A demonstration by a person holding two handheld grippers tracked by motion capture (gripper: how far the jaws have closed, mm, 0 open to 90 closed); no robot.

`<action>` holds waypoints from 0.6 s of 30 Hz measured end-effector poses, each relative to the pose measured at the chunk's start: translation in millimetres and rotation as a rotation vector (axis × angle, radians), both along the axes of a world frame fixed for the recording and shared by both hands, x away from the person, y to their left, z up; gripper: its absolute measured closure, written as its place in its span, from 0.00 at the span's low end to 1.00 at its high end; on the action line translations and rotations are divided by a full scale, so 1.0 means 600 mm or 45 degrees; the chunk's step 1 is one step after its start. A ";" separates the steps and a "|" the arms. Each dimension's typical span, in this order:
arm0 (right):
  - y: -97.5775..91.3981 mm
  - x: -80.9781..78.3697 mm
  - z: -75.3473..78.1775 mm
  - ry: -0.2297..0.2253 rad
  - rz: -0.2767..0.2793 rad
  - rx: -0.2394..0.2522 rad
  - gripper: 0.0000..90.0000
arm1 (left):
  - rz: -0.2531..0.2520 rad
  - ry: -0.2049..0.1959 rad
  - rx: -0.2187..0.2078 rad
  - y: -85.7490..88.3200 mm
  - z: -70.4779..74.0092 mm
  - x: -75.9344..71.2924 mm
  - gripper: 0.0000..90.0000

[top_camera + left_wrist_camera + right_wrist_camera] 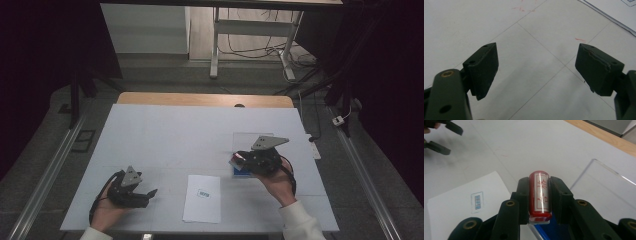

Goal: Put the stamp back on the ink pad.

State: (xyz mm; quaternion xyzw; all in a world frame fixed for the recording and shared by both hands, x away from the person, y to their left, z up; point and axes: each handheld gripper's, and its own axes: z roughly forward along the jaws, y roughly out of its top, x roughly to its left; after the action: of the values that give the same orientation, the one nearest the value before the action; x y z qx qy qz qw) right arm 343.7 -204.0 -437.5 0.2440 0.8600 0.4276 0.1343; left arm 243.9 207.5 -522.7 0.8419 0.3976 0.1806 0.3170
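- At 7 o'clock on the table (pixel 165 135), left hand (pixel 102 212) holds the left gripper (pixel 150 193) low over the white cover, jaws pointing toward 3 o'clock.
- Left gripper (pixel 536 67) jaws spread wide, nothing between them; below them just white surface with thin seam lines and faint red marks.
- At 4 o'clock, right hand (pixel 280 182) in a white sleeve (pixel 300 220) holds the right gripper (pixel 235 161) with jaws pointing toward 9 o'clock.
- Right gripper (pixel 539 195) jaws closed on a red cylinder stamp (pixel 539 195), one jaw touching each side.
- Stamp (pixel 236 160) sits at the gripper's tip, off the table; white characters run along its side, too blurred to read.
- Blue item (pixel 551 230) just under the right gripper; cannot tell what it is.
- Clear acrylic plate (pixel 606 187) lies on the table at 3 o'clock of the stamp in the right gripper view.
- White paper sheet (pixel 202 198) at 6 o'clock on the table, between the grippers; small blue printed label (pixel 203 193) near its middle, text unreadable.
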 end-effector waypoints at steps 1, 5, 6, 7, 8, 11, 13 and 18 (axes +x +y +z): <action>-0.004 0.002 0.000 -0.003 -0.008 0.000 0.77 | -0.001 -0.001 -0.001 0.000 0.000 0.000 0.21; -0.018 0.008 -0.001 -0.011 -0.052 -0.012 0.78 | -0.003 0.000 0.000 0.000 0.000 0.000 0.21; -0.022 0.010 -0.002 -0.009 -0.060 -0.013 0.77 | -0.003 0.000 0.000 -0.001 0.000 0.000 0.21; -0.025 0.012 -0.003 -0.010 -0.066 -0.015 0.77 | -0.003 0.000 0.000 0.000 0.000 0.000 0.21; -0.028 0.013 -0.004 -0.009 -0.076 -0.021 0.77 | -0.003 0.000 -0.001 0.000 0.000 0.000 0.21; -0.036 0.018 -0.007 -0.003 -0.101 -0.045 0.77 | -0.001 0.000 -0.001 0.000 0.000 0.000 0.21; -0.041 0.022 -0.012 0.006 -0.117 -0.058 0.78 | -0.001 -0.001 -0.001 0.000 0.000 0.000 0.21; -0.050 0.033 -0.026 0.032 -0.157 -0.127 0.78 | -0.004 -0.001 -0.001 -0.001 0.000 0.000 0.21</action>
State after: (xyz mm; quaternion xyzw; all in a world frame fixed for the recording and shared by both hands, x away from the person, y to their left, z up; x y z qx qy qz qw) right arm 363.6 -233.9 -453.1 0.2949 0.8651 0.3722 0.1616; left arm 243.9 207.0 -522.7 0.8424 0.3962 0.1802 0.3177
